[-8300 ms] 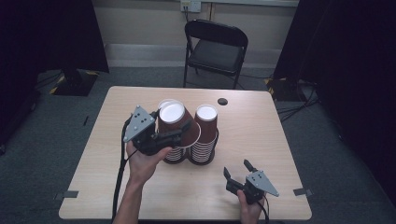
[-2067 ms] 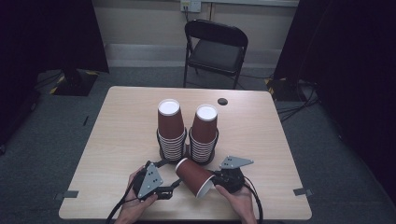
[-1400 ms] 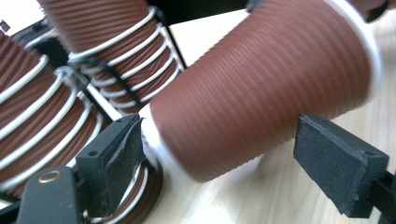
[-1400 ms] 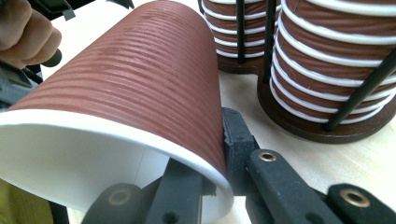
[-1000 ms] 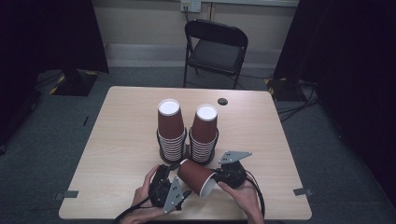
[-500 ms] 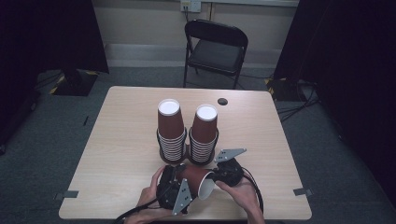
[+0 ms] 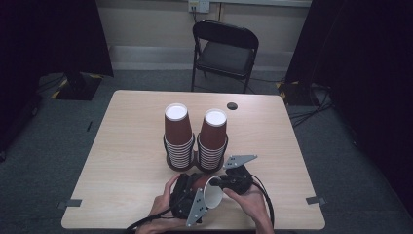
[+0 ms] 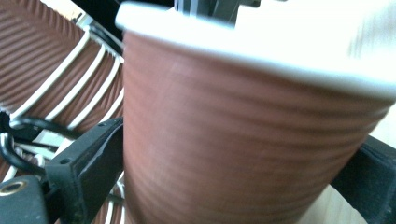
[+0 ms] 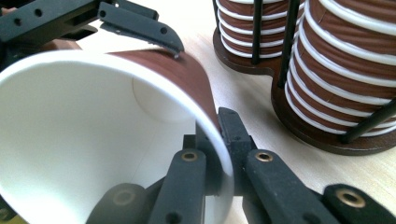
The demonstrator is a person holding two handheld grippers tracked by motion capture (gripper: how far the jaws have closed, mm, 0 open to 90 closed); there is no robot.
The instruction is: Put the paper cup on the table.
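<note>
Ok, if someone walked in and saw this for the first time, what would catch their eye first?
Probably the single brown ribbed paper cup with a white inside, lying on its side near the table's front edge, gripped by both tools: the left tool clamps its body while the right tool pinches its rim. Right behind it, two tall stacks of brown paper cups stand upside down in a dark wire-and-wood holder at the middle of the light wooden table.

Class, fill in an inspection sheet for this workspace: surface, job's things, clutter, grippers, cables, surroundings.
Surface: wooden table, bare wood around the work.
Job's things: loose cup on its side; two cup stacks in a holder.
Clutter: small dark disc near the far edge.
Grippers: left gripper clamps the cup's wall; right gripper pinches its rim.
Cables: black cable trails from the right gripper.
Surroundings: folding chair, dark curtains.
</note>
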